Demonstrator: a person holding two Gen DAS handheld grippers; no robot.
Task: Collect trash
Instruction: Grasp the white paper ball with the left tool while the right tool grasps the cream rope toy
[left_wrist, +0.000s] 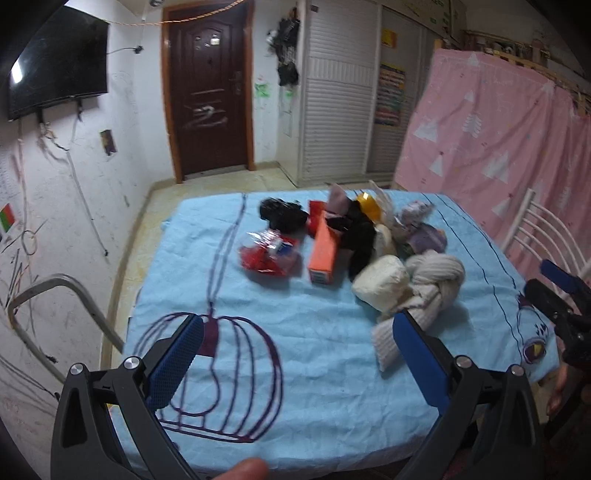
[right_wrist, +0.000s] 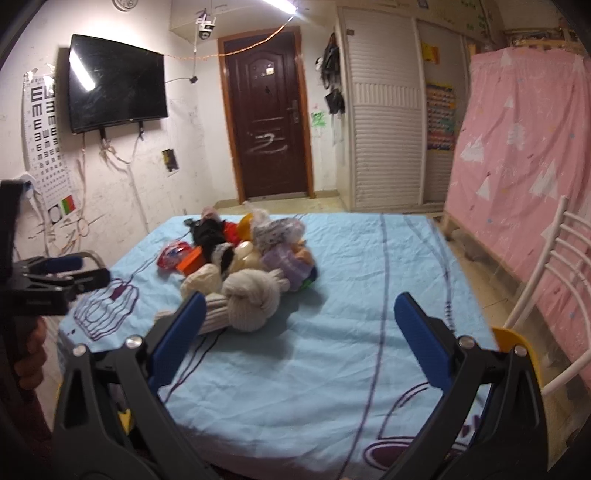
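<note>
Nearest to me, my left gripper (left_wrist: 295, 354) hangs over the near edge of the light blue cloth-covered table (left_wrist: 314, 387), jaws spread wide and holding nothing. My right gripper (right_wrist: 299, 332) is likewise wide apart and empty, above the same near edge, further to the right.

Just past my fingertips lies the knotted cream ribbed knit cloth (left_wrist: 424, 295), the closest piece of the pile. From the left gripper it sits ahead and to the right, just beyond my right finger; from the right gripper it sits ahead and to the left, beside my left finger (right_wrist: 181, 332). Its long axis runs diagonally, from the flat tail near me up to the knot further in. Both grippers look about equally near it; I judge the right one has the straighter line to the knot.

Touching the knit cloth on its far left side is a pale cream wrapped lump (left_wrist: 380, 288). Left of that, apart from it, an orange rectangular carton (left_wrist: 323, 254) lies with its long axis pointing away from me, and left again, a crumpled red plastic wrapper (left_wrist: 267, 254) lies on its own on the cloth. These two look like the plainest trash, and the left gripper is nearer them.

Behind the knit cloth the heap goes on: black fabric (left_wrist: 356, 236), a yellow piece (left_wrist: 367, 205), crinkled purple-patterned packets (left_wrist: 424, 236), too tangled to sort out.
</note>
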